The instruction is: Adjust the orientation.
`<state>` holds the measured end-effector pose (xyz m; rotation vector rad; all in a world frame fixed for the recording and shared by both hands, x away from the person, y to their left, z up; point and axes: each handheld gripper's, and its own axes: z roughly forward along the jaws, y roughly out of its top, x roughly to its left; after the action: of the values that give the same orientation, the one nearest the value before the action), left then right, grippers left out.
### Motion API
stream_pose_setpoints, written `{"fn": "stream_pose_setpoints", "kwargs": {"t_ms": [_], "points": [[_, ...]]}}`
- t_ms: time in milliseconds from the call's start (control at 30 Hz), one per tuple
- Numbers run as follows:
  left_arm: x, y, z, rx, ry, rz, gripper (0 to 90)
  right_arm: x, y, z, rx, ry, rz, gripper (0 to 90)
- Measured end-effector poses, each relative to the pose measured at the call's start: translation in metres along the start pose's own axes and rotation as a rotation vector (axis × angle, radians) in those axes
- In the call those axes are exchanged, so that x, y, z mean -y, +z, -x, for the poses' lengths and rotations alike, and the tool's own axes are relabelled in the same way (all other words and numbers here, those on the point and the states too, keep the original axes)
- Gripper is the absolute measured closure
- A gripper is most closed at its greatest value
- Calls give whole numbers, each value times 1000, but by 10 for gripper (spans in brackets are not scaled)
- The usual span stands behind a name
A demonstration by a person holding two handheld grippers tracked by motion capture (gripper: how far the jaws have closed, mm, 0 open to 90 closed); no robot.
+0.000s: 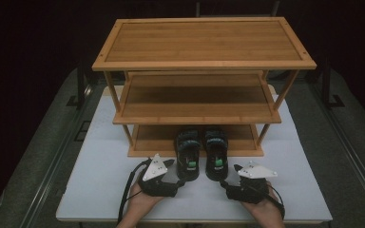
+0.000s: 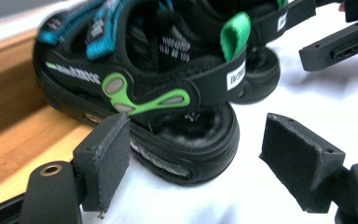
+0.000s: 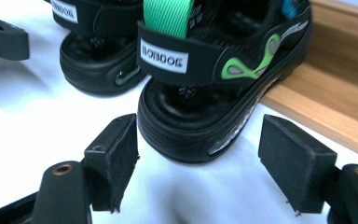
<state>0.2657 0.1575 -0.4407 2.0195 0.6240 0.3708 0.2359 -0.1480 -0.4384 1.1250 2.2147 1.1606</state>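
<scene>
Pair of black sandals, side by side, toes up on the bottom shelf (image 1: pixel 147 137) of the three-tier bamboo shoe rack (image 1: pixel 204 45), heels hanging out over the white tabletop (image 1: pixel 100 175). That layout leaves both heels exposed toward the person, easy to grab from behind.

Left gripper (image 1: pixel 171 167) sits just behind the left sandal (image 1: pixel 188 154), jaws spread, heel sitting between them but no contact visible in the left gripper view. Right gripper (image 1: pixel 230 175) mirrors it behind the right sandal (image 1: pixel 216 153), jaws also spread wide, straddling the heel, not touching.

Green pull loops (image 3: pixel 168 16) at the heel straps face the grippers. Likely set-up for a two-handed grasp, one sandal each, to push in or lift to a shelf. Middle and top shelves bare.
</scene>
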Motion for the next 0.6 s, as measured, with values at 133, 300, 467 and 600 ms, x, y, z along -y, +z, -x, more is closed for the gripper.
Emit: {"fn": "stream_pose_setpoints", "kwargs": {"t_ms": [133, 300, 467, 600], "points": [[1, 6, -1, -8, -3, -32, 231, 0, 7, 0, -8, -2, -38, 266], [1, 12, -3, -14, -14, -67, 226, -1, 13, 0, -15, 0, -76, 261], [2, 15, -4, -13, -21, -88, 215, -1, 17, -1, -12, -11, -91, 260], [1, 17, -5, -19, -30, -101, 204, -1, 20, -1, -2, -8, -107, 258]]}}
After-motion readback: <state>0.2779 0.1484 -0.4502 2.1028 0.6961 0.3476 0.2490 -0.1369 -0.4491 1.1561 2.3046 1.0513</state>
